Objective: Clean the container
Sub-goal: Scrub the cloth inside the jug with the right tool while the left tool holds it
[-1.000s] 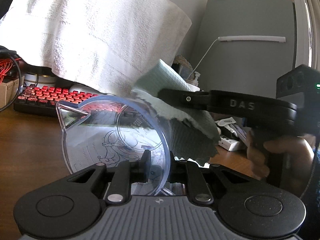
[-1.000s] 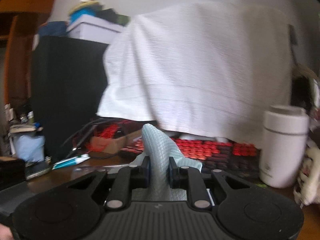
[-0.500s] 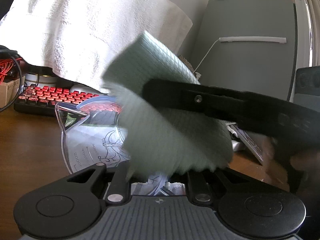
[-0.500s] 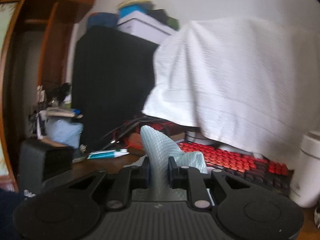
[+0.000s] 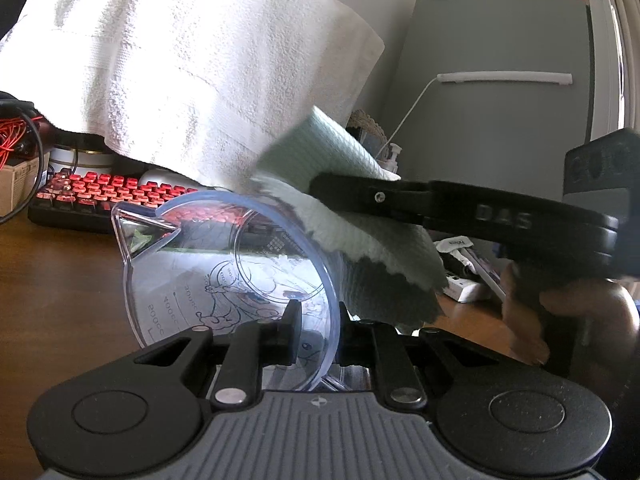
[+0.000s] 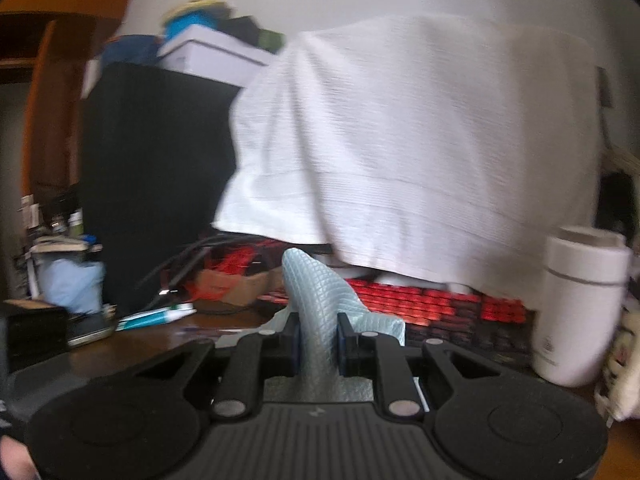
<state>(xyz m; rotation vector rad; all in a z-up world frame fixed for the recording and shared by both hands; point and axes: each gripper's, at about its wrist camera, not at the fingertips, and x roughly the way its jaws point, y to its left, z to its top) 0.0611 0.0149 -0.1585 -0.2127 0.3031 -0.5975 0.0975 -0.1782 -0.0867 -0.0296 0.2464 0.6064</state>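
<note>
Bare desk (image 5: pixel 60 280) left of the jug (image 5: pixel 224 276); keyboard (image 5: pixel 108 196) and towel (image 5: pixel 180 64) behind.

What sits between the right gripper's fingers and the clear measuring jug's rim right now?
Only the pale green waffle-weave cloth, pinched in the right gripper, draping onto the rim of the clear plastic measuring jug that the left gripper clamps; the left wrist view shows it.

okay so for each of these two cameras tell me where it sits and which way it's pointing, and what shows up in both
Left wrist: sits on the left gripper, looking forward over the clear measuring cup clamped by its rim; the right gripper enters from the right with a hand on its handle.
Right wrist: sits on the right gripper, looking past the green cloth it pinches toward the desk clutter.
Shared: the green cloth, white towel and red keyboard.
</note>
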